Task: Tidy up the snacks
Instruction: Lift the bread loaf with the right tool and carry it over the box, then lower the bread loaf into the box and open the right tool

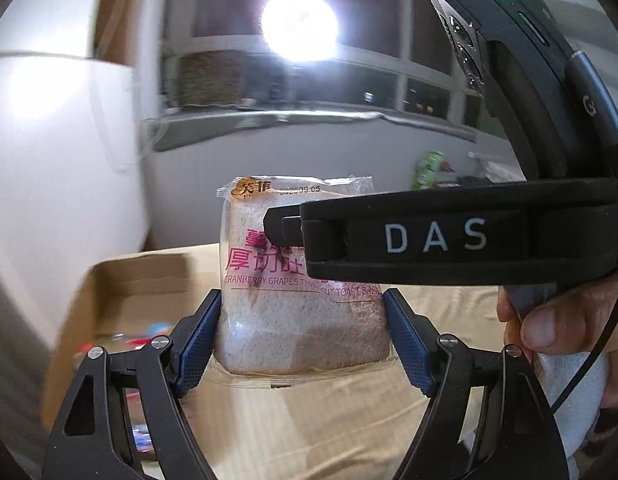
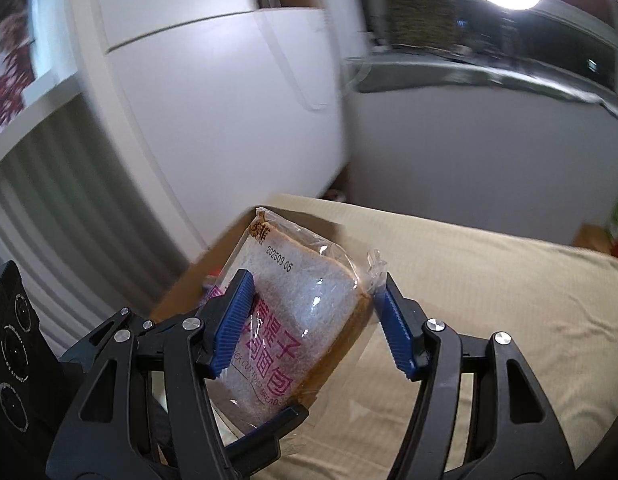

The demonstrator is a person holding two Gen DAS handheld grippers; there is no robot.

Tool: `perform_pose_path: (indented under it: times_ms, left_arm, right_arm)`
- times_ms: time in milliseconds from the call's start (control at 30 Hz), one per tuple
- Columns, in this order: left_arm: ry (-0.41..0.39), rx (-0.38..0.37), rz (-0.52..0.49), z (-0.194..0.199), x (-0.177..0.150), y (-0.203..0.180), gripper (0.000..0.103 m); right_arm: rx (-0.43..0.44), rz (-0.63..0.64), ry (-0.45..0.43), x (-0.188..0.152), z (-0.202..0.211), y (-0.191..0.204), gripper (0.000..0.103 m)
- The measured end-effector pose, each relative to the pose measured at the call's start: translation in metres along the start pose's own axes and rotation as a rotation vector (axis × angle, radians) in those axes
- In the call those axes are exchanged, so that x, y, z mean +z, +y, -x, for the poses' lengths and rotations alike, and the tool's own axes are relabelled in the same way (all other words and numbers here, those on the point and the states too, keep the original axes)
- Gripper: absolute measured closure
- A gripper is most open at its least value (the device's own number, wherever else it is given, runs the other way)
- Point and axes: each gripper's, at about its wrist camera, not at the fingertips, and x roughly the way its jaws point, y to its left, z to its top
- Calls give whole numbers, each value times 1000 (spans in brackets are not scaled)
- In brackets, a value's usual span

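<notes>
Clamping is seen in both views: the left hand-held gripper (image 1: 303, 332) is closed on an upright toast packet (image 1: 297, 280), pads pressed to its two sides, long axis vertical. The right hand-held gripper (image 2: 313, 320) is closed on a second toast packet (image 2: 293, 320), tilted so its top leans far and left. Beyond both packets a tan-covered counter (image 2: 489, 280) is spread, and an open cardboard box (image 1: 121, 280) lies near left of the left packet, closer to that gripper; a drop there is judged likely. Coloured wrappers inside the box are shown only in the left view. Farther right, green snack bags (image 1: 427, 168) are blurred.
</notes>
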Motion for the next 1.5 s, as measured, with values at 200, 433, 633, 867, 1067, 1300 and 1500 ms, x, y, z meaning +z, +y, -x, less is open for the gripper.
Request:
perform_pose_path:
  times_ms: [200,433,633,867,1067,1300,1500]
  left_arm:
    - [-26,125,57,35,-2,62,24]
    - [-57,197,66,55,10,92,24]
    - [-31,197,77,44,0,96,24]
    - [18,180,94,26,-18,114,24]
    - [68,240,78,11,-34,124,20]
    - [86,329,118,16,-54,139,20]
    - [22,366,149,45,-53,143,20]
  right_arm:
    - [97,77,-11,24,-27,62,38]
    - [135,120,-24,41,-33,85,38]
    - [140,100,19,33,-55,75,38]
    - [144,78,63,27,-85,66,38]
    - [57,93,80,5,-105,58,18]
    - [-45,161,24,-15,-92,67,16]
    - [-184,230,-104,-26,-66,89,0]
